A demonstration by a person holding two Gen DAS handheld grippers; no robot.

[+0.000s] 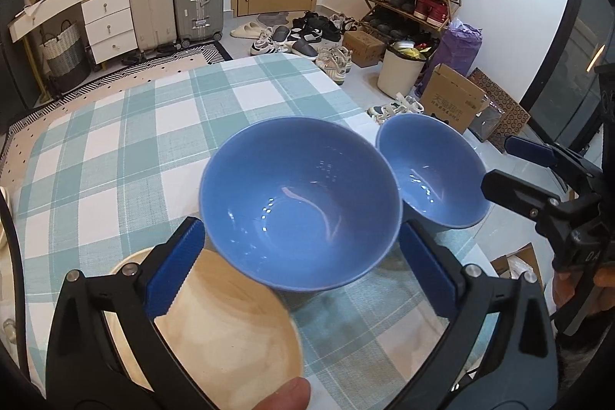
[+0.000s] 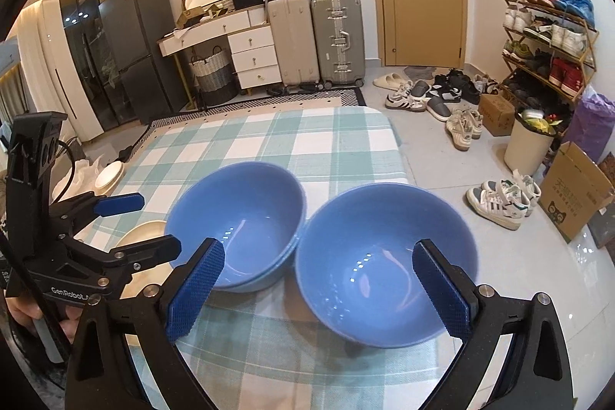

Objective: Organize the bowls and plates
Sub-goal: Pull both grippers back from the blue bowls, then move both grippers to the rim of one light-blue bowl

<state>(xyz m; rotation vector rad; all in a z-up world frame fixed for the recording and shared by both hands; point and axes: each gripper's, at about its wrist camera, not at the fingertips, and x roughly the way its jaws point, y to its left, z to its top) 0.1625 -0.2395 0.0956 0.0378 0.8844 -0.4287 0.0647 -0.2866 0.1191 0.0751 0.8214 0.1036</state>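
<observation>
Two black two-finger grippers with blue ribbed pads, both spread wide, nothing pinched in either.

Left gripper (image 1: 300,256): fingers parted wider than the bowl in front of them; neither pad visibly presses on it. Its left pad (image 1: 175,268) lies over a round pale wooden plate (image 1: 230,325) resting on the green-and-white checked tablecloth (image 1: 115,148). A fingertip of the person (image 1: 284,396) shows at the lower edge of the left wrist view.

Left glossy blue ceramic bowl (image 1: 300,202): upright on the cloth, between and just beyond the left gripper's pads, its near rim overlapping the wooden plate. In the right wrist view a second rim line below shows it is seated in another blue bowl (image 2: 265,285).

Right glossy blue ceramic bowl (image 2: 384,264): upright near the table's right edge, just beside the left one, rims close or touching; which, cannot be told.

Right gripper (image 2: 319,289): fingers spread about as wide as this bowl. The bowl lies between and just beyond the pads, the right pad (image 2: 442,291) overlapping its rim in the view; contact cannot be told.
</observation>
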